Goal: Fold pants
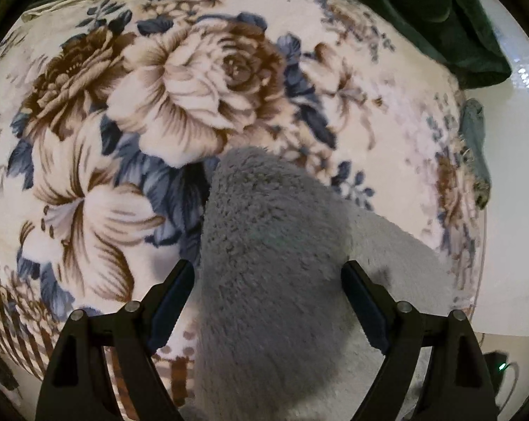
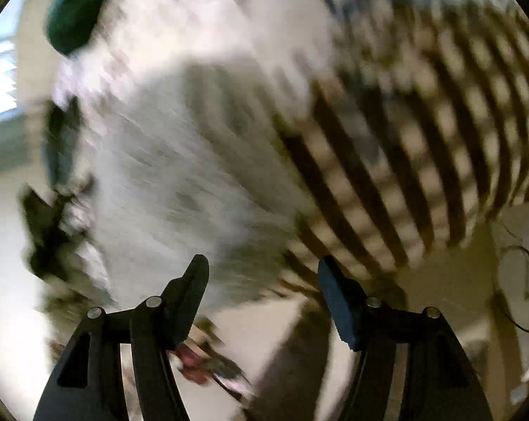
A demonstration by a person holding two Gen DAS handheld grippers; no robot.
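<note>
The grey fleece pants (image 1: 275,245) lie on a floral blanket (image 1: 166,105), bunched into a tall fold that runs toward me. My left gripper (image 1: 268,273) is open, its two fingers on either side of that fold, just above it. In the right wrist view the picture is badly motion-blurred; the pants (image 2: 180,161) show as a pale grey mass on the blanket. My right gripper (image 2: 262,270) is open and empty above their near edge.
A dark green cloth (image 1: 440,10) lies at the far right of the blanket, also in the right wrist view (image 2: 78,3). The blanket's brown striped border (image 2: 422,122) lies to the right. Pale floor (image 1: 510,210) lies beyond the blanket's edge.
</note>
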